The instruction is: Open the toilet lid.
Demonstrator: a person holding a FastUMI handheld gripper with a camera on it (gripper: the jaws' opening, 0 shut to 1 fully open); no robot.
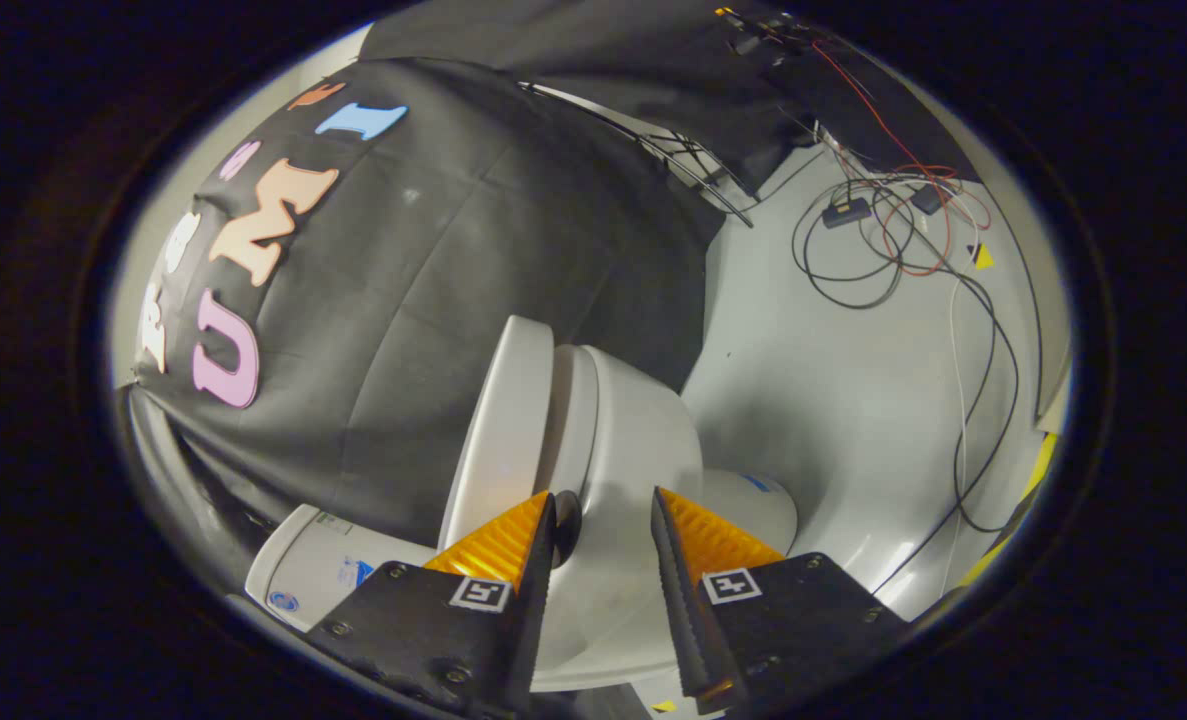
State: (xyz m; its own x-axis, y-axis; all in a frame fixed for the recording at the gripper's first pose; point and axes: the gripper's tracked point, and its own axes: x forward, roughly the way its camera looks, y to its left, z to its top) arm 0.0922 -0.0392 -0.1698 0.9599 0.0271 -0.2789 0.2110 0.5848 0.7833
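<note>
- The claw (603,505) is spread, with a clear gap between its two fingers, and it pinches nothing.
- The view is tilted, so the toilet (633,440) looks as if it leans to one side.
- The toilet lid (498,430) is already raised and stands away from the seat (568,410), close to the black cloth wall (403,300) behind it.
- One fingertip (543,510) lies just in front of the lower edge of the lid and the seat; I cannot tell if it touches them.
- The other fingertip (665,505) is in front of the white body of the toilet, and the bowl shows in the gap between the fingers.
- The tank (318,570) of the toilet is seen low beside the first finger, with small stickers on it.
- The floor (833,400) beyond the toilet is pale grey.
- On the floor, well apart from the toilet, lie loose cables (883,250), black, red and white, with small dark boxes among them.
- A small yellow triangle mark (982,257) sits on the floor near the cables.
</note>
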